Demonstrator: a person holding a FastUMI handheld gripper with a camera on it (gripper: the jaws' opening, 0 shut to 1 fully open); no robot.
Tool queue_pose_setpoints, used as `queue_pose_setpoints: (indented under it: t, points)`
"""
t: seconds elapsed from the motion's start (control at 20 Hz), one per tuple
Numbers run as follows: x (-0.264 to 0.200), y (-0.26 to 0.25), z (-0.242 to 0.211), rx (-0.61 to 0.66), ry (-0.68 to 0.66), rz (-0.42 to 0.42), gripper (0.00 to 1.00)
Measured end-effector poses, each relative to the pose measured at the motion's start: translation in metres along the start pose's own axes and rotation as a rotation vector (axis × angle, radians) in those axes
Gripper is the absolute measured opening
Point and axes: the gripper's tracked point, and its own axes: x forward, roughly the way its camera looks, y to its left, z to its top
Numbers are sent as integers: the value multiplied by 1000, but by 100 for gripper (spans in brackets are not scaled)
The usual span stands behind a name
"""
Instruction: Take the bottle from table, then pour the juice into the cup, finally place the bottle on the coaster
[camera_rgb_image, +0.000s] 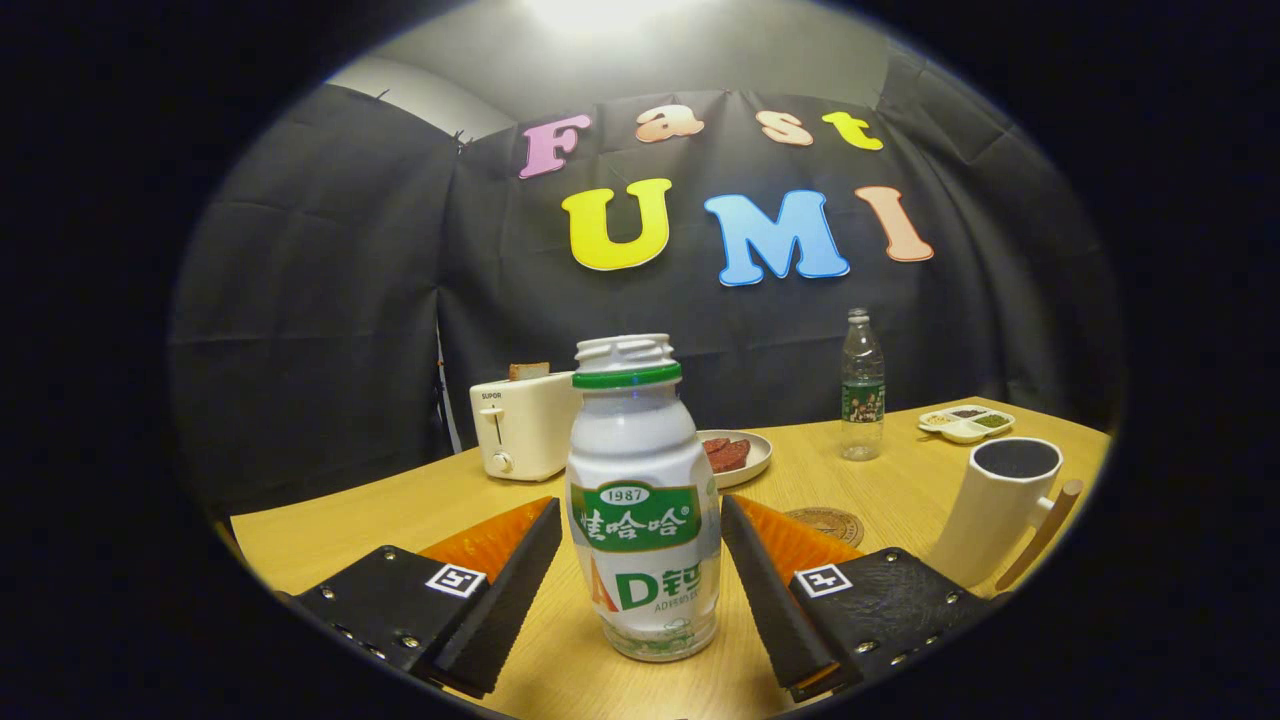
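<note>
A small white juice bottle (640, 500) with a green neck ring and green label stands upright on the wooden table (340, 530), with no cap on its mouth. It sits between the two fingers of my gripper (640, 520), which is open, with a gap on each side of the bottle. A white cup (1000, 505) with a wooden handle stands to the right, beyond the right finger. A round brown coaster (830, 522) lies flat just past the right finger, between bottle and cup.
A white toaster (520, 425) with a slice of bread stands at the back left. A plate with dark food (735, 455) lies behind the bottle. A clear water bottle (862, 400) and a small divided dish (967, 422) stand at the back right.
</note>
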Motion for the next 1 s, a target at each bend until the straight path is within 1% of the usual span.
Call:
queue_pose_setpoints:
  t: [0.05,0.1,0.15,0.2,0.3,0.35,0.45,0.55,0.6,0.8,1.0]
  points:
    - [2,0,0,-6,-1,-3,96]
    - [3,-4,0,-16,0,-17,89]
    - [2,-3,1,-20,1,-15,86]
    - [4,-3,0,-18,2,-20,80]
    - [3,-2,0,-27,1,-20,77]
    - [3,-2,1,-36,6,-21,77]
    - [3,0,-1,-33,11,-17,72]
    - [1,2,0,-24,14,-6,72]
    - [3,5,-1,-20,16,5,67]
    - [-1,5,0,17,28,16,67]
    - [-1,10,6,83,25,43,67]
